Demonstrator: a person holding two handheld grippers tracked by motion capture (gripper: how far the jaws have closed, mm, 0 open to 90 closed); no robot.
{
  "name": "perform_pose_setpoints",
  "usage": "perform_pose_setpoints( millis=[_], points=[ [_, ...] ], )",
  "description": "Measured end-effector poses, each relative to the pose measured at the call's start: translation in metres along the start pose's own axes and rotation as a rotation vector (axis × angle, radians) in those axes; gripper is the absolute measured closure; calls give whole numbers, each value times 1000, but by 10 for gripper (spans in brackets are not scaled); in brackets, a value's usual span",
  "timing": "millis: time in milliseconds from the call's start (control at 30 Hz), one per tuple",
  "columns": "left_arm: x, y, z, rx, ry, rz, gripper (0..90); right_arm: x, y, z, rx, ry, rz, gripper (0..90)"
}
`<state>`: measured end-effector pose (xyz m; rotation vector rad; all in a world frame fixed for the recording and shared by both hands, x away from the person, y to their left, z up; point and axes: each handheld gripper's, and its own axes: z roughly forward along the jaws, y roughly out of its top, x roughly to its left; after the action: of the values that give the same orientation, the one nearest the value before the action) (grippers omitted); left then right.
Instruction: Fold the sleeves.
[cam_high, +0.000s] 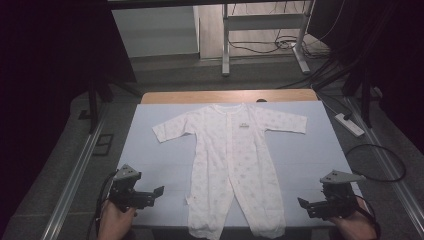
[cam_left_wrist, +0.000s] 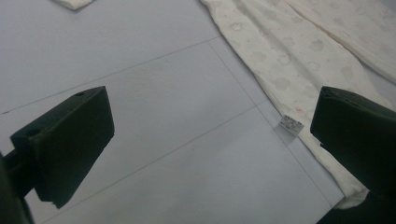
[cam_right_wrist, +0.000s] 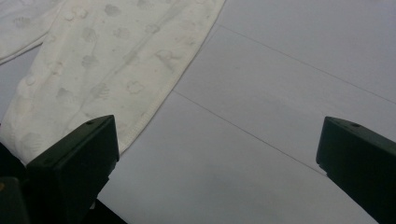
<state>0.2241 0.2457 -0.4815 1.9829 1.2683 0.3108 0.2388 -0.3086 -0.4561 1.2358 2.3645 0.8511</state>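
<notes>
High view: a baby sleepsuit (cam_high: 232, 165) lies flat on the pale blue table (cam_high: 310, 150), with both grippers parked near its feet.

The sleepsuit is spread face up at the middle of the table, collar toward 12 o'clock, sleeves out to 10 and 2, legs pointing to 6. The left gripper (cam_high: 150, 196) sits at about 8 o'clock and the right gripper (cam_high: 312, 207) at about 4; both stand with jaws wide apart, holding nothing and clear of the cloth. In the left gripper view a small label (cam_left_wrist: 290, 125) shows on the leg's edge. The cloth looks thin, soft and light, so it will likely sag and fold when lifted. The hemmed leg ends or sleeve cuffs seem the best places to pinch.
</notes>
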Motion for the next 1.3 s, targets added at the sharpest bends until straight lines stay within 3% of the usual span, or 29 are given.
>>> perform_pose_setpoints(
  millis=[967,1300],
  points=[
    [28,34,26,26,-3,-28,0,0,1,1,9,-3,4,0],
    [35,47,36,34,8,-16,0,0,0,1,4,-7,5,0]
  ],
)
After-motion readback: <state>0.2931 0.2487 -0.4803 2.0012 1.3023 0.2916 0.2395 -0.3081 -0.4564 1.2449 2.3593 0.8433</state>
